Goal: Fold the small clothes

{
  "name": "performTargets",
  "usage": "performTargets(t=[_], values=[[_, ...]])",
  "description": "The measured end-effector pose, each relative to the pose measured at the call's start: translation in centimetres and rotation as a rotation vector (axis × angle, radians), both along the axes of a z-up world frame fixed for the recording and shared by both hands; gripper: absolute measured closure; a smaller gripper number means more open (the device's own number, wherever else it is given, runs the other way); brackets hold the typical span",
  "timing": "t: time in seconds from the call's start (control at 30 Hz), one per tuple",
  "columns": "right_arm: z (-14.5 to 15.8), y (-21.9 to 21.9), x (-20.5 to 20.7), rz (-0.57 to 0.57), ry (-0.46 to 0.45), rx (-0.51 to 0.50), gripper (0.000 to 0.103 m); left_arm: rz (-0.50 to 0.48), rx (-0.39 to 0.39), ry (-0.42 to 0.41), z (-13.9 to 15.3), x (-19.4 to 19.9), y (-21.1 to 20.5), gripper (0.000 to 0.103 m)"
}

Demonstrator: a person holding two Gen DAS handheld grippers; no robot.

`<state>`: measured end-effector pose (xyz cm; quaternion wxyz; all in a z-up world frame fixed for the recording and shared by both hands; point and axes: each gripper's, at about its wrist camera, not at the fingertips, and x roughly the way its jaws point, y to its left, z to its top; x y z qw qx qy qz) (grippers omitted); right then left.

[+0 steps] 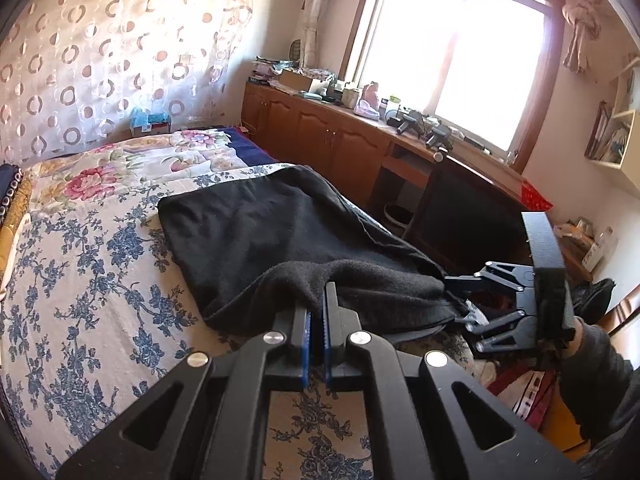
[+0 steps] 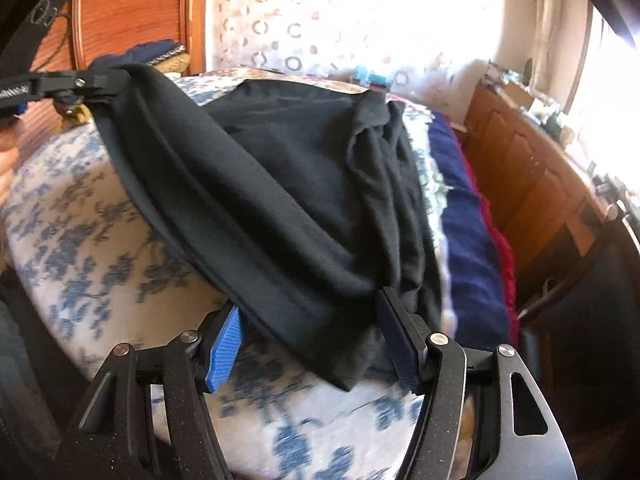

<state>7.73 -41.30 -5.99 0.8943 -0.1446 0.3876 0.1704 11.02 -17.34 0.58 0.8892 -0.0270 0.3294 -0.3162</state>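
Note:
A black garment (image 1: 280, 232) lies on the bed with the blue-flowered sheet (image 1: 80, 280). My left gripper (image 1: 317, 300) is shut on its near edge, the cloth bunched over the fingertips. My right gripper (image 1: 460, 296) shows at the garment's right corner in the left wrist view. In the right wrist view the garment (image 2: 288, 184) stretches from my left gripper (image 2: 108, 80) at the upper left down between the right gripper's (image 2: 308, 304) spread jaws. The blue pad (image 2: 224, 344) stands apart from the cloth.
A wooden cabinet run (image 1: 320, 128) with clutter stands under the window (image 1: 460, 60) right of the bed. A dark chair (image 1: 460, 220) stands by it. A floral quilt (image 1: 140, 160) and dark blue blanket (image 2: 468, 240) lie on the bed. A wooden headboard (image 2: 132, 8) is behind.

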Motion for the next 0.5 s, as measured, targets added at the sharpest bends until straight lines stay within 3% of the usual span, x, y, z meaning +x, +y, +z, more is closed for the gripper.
performTargets(t=[0.07, 0.13, 0.3, 0.5], values=[[0.2, -0.5, 0.9, 0.000, -0.007, 0.014, 0.073, -0.003, -0.011, -0.001, 0.2, 0.2, 0.1, 0.102], [0.7, -0.7, 1.5, 0.014, -0.013, 0.032, 0.091, -0.002, -0.015, -0.007, 0.4, 0.5, 0.2, 0.102], [4.4, -0.8, 3.7, -0.043, -0.191, 0.065, 0.095, 0.029, -0.002, -0.043, 1.3, 1.7, 0.8, 0.102], [7.7, 0.7, 8.8, 0.002, -0.259, 0.064, 0.096, 0.086, -0.001, -0.044, 2.0, 6.0, 2.2, 0.101]])
